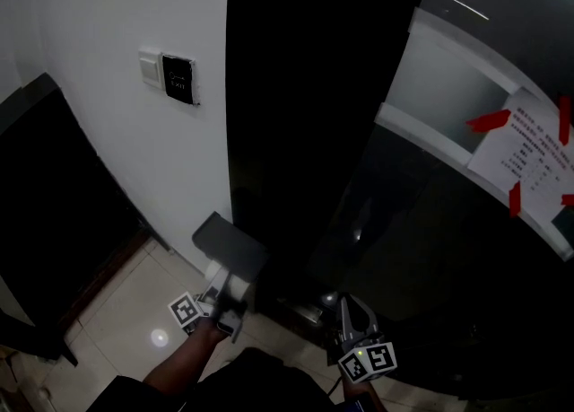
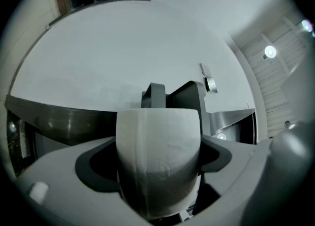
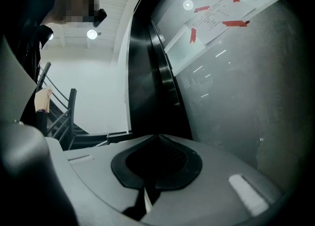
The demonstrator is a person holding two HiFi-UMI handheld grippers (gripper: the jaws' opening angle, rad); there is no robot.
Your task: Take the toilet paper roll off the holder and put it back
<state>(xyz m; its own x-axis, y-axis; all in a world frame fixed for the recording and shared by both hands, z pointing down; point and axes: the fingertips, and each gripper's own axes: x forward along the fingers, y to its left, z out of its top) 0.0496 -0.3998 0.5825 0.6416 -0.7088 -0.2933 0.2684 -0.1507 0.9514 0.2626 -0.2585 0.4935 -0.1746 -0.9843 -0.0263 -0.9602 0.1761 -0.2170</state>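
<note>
White wall [image 2: 123,48] behind; left tool [image 1: 221,300] clamps the white, faintly embossed toilet paper roll [image 2: 157,166]; right tool [image 3: 158,144] closed, empty.

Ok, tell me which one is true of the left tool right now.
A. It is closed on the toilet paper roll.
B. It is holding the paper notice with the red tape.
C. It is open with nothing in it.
A: in the left gripper view, the left tool has its jaws pressed against both sides of the white toilet paper roll, which fills the gap between them.
</note>
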